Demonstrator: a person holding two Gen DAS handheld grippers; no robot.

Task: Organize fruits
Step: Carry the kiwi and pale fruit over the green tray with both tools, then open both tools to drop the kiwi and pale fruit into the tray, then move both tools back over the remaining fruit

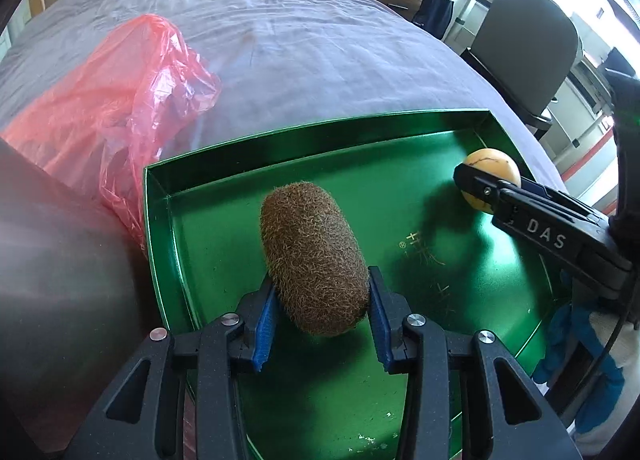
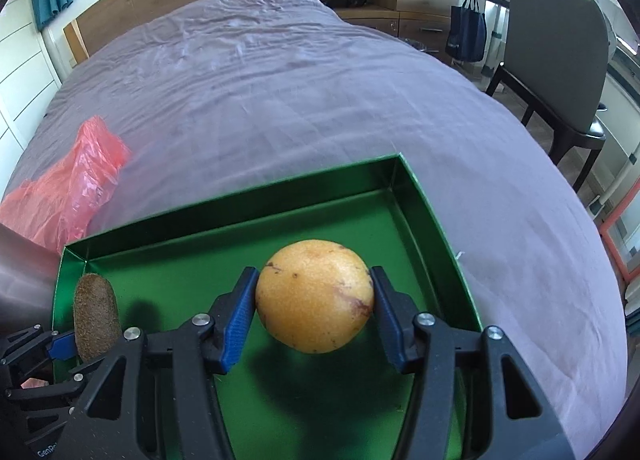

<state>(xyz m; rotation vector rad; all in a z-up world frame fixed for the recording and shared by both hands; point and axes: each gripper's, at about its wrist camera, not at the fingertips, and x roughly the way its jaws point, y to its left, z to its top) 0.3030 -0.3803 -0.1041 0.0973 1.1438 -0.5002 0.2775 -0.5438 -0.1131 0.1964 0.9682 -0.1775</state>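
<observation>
Both grippers clamp fruit over the tray [image 1: 168, 180]: left [image 1: 320, 300] pinches kiwi [image 1: 312, 256], right [image 2: 314, 300] wider on orange [image 2: 314, 296]; lower before releasing, apart.

left gripper [image 1: 322, 324]: black plastic linkage arms, blue ribbed pads [image 1: 266, 324], silver round screws at pivots. right gripper [image 2: 314, 318]: same build, white "das" lettering on its side in left wrist view. blue-and-white glove [image 1: 592, 392] and thin black cable behind it.
</observation>
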